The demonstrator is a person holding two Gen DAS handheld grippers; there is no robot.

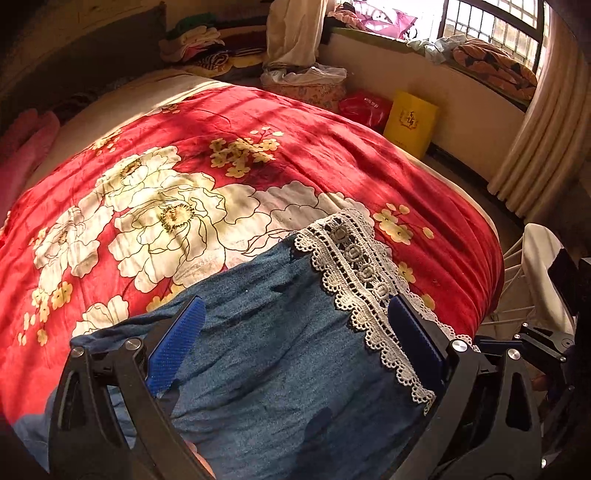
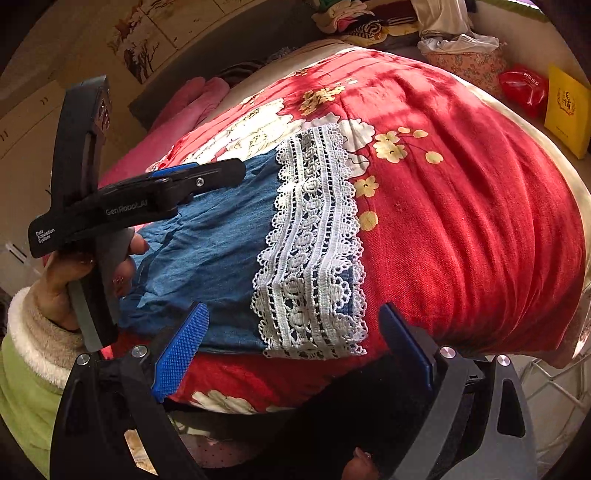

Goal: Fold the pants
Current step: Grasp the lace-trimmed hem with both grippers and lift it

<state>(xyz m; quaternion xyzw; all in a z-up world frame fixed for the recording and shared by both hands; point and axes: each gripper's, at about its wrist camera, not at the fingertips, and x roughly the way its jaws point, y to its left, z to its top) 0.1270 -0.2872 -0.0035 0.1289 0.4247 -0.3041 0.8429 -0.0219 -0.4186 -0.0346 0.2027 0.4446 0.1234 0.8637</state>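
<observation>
open red blanket [image 2: 461, 206] right of the pants [image 2: 207, 240]; left gripper [image 2: 207, 171] crowds their other side.

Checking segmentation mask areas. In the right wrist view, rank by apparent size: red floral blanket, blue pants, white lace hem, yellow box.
1. red floral blanket
2. blue pants
3. white lace hem
4. yellow box

The box sits far off at the fisheye edge, so it only looks smallest.

Bright sun is streaming through the window [image 1: 491, 22], blowing out its panes and laying striped shadows across the red blanket [image 1: 303, 125]. Fisheye distortion is bending both views, and the corners are falling dark.
</observation>
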